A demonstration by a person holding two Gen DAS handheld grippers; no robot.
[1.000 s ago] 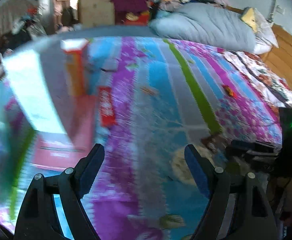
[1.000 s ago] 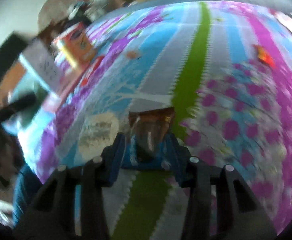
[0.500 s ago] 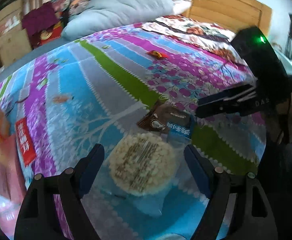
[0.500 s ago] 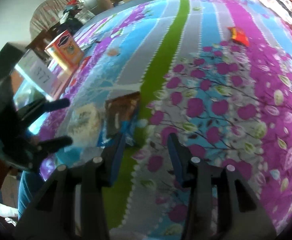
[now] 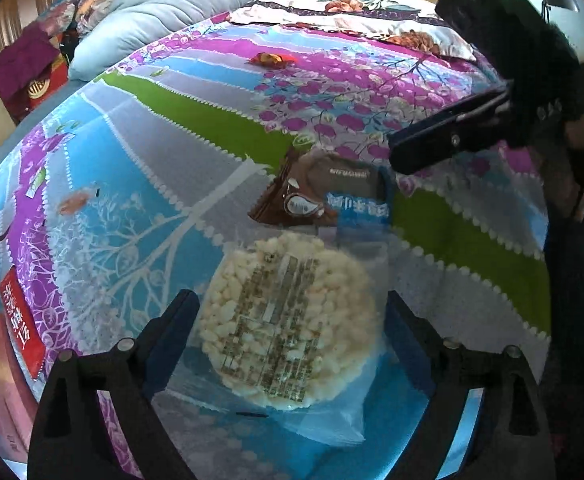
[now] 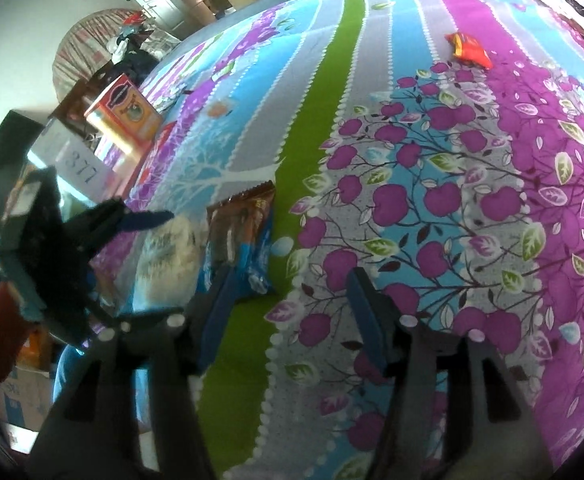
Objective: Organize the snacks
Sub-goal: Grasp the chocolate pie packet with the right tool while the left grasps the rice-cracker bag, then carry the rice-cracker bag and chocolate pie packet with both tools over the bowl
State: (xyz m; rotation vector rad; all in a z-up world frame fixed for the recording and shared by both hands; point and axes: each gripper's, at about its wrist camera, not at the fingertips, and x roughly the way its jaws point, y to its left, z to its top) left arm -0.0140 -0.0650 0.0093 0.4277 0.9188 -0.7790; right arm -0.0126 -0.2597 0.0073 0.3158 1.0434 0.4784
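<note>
Your left claw (image 5: pixel 288 320) is opening, straddling the round rice cracker pack (image 5: pixel 288 320), untouched; brown wafer packet (image 5: pixel 316 190) lies lengthwise across the bed's (image 5: pixel 196 120) green stripe; right claw (image 6: pixel 288 304) is opening, empty.

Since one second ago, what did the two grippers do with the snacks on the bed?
The right gripper let go of the brown snack packet, now lying on the striped bedspread; its jaws are opening, empty. The left gripper came over the round rice cracker in clear wrap, jaws opening astride it. The small red packet stayed put.

Readable text on the bed
A white card (image 6: pixel 77 163) at the bed's left edge reads "317"; print on the snack packets is too blurred.
</note>
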